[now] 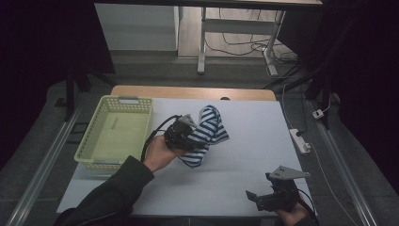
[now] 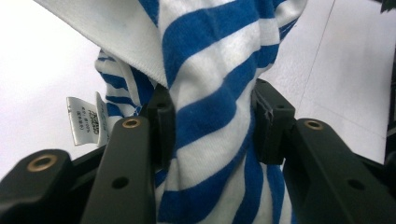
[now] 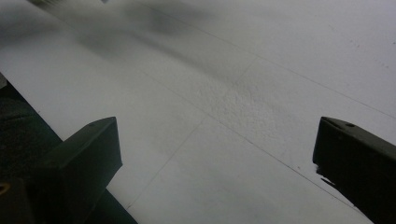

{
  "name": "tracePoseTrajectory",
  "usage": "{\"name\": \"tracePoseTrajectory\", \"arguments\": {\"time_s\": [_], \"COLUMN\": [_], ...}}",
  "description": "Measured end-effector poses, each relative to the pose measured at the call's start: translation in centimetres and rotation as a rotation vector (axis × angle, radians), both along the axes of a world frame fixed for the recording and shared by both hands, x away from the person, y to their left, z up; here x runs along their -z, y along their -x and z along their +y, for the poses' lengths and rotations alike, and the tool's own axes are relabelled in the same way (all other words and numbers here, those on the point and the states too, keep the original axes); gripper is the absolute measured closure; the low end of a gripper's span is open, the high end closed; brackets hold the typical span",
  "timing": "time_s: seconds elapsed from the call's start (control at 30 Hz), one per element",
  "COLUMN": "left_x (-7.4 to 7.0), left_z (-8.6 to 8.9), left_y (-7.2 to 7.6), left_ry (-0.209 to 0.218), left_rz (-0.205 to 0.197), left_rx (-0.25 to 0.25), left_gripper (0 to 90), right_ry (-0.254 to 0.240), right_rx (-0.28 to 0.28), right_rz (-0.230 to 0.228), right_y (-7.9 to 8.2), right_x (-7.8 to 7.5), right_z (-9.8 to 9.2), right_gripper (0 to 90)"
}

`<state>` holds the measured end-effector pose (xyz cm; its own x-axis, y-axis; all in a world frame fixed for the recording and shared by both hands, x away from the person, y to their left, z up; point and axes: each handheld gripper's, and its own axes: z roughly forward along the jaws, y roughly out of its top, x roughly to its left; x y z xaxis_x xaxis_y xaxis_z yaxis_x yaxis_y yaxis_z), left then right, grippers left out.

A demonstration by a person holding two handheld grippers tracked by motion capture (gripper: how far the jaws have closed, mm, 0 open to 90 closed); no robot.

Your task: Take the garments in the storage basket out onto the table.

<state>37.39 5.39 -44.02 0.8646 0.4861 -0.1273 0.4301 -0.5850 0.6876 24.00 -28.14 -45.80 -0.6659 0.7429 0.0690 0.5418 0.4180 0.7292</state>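
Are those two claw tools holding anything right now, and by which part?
The left gripper pinches the blue-and-white striped cloth garment by a bunched fold near its label. The right gripper is open over the white table, holding nothing.

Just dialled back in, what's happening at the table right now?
The person's left gripper is shut on a blue-and-white striped garment, bunched between its jaws and lifted partly off the white table; a care label hangs out beside the jaws. A pale green basket stands to the left of the garment, with nothing visible inside it. The right gripper rests open near the front right edge of the table, holding nothing.
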Motion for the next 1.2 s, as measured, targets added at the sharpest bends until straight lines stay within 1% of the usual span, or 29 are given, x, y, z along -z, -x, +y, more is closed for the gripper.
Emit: {"name": "tracePoseTrajectory", "arguments": {"time_s": [0.1,0.13,0.2,0.23,0.33,0.37,0.4,0.43,0.5,0.67,0.7,0.73,0.77,0.8,0.87,0.9,1.03,1.1,1.2], "left_x": [0.8,0.8,1.3,2.0,3.0,3.0,3.7,4.0,4.7,6.0,6.0,6.6,6.6,7.1,7.4,7.5,7.7,7.9,8.0], "left_z": [-0.5,-0.5,-0.8,-0.9,-1.0,-1.0,-1.0,-1.0,-1.0,-1.0,-1.0,-1.1,-1.1,-1.3,-1.3,-1.4,-1.4,-1.3,-1.2], "left_y": [0.0,0.0,0.0,-0.2,-0.5,-0.5,-0.8,-0.9,-1.1,-1.6,-1.6,-1.7,-1.7,-1.7,-1.7,-1.7,-1.9,-2.0,-2.1], "left_ry": [-0.009,-0.009,-0.014,-0.024,-0.042,-0.042,-0.055,-0.059,-0.073,-0.084,-0.084,-0.099,-0.099,-0.107,-0.111,-0.112,-0.106,-0.101,-0.09], "left_rz": [0.009,0.009,0.015,0.026,0.04,0.04,0.053,0.06,0.064,0.093,0.093,0.095,0.095,0.09,0.075,0.074,0.08,0.081,0.086], "left_rx": [0.007,0.007,0.005,0.004,-0.009,-0.009,-0.015,-0.02,-0.028,-0.058,-0.058,-0.066,-0.066,-0.07,-0.057,-0.054,-0.048,-0.034,-0.036], "left_gripper": [56.8,56.8,56.7,56.6,56.4,56.3,56.2,56.0,55.7,53.2,52.2,51.3,50.5,49.7,48.2,47.4,42.4,39.8,36.2], "right_ry": [0.0,0.002,0.002,0.002,0.002,0.002,0.002,0.002,0.002,0.001,0.001,0.002,0.002,0.002,0.002,0.001,0.004,0.005,0.005], "right_rx": [-0.001,0.0,-0.002,-0.002,-0.002,-0.002,-0.002,-0.002,-0.002,-0.002,-0.002,-0.003,-0.003,-0.003,-0.003,-0.004,-0.004,-0.005,-0.005], "right_rz": [0.0,-0.001,-0.001,-0.001,-0.001,-0.001,-0.001,-0.001,-0.002,-0.002,-0.002,-0.003,-0.003,-0.003,-0.003,-0.003,-0.002,-0.003,-0.003], "right_y": [0.0,0.0,0.0,0.0,0.0,0.0,0.0,0.0,0.0,0.0,0.0,0.0,0.1,0.1,0.1,0.1,0.1,0.1,0.1], "right_x": [0.0,0.0,0.0,0.0,0.0,0.0,0.0,0.0,0.0,0.0,0.0,0.0,0.0,0.0,0.0,0.0,0.0,0.0,0.0], "right_z": [0.0,0.0,0.0,0.0,0.0,0.0,0.0,0.0,0.0,0.0,0.0,0.0,0.0,0.0,0.0,0.0,0.0,0.1,0.1], "right_gripper": [0.5,0.5,0.5,0.5,0.5,0.5,0.5,0.5,0.5,0.5,0.6,0.5,0.5,0.5,0.5,0.5,0.5,0.5,0.5]}}
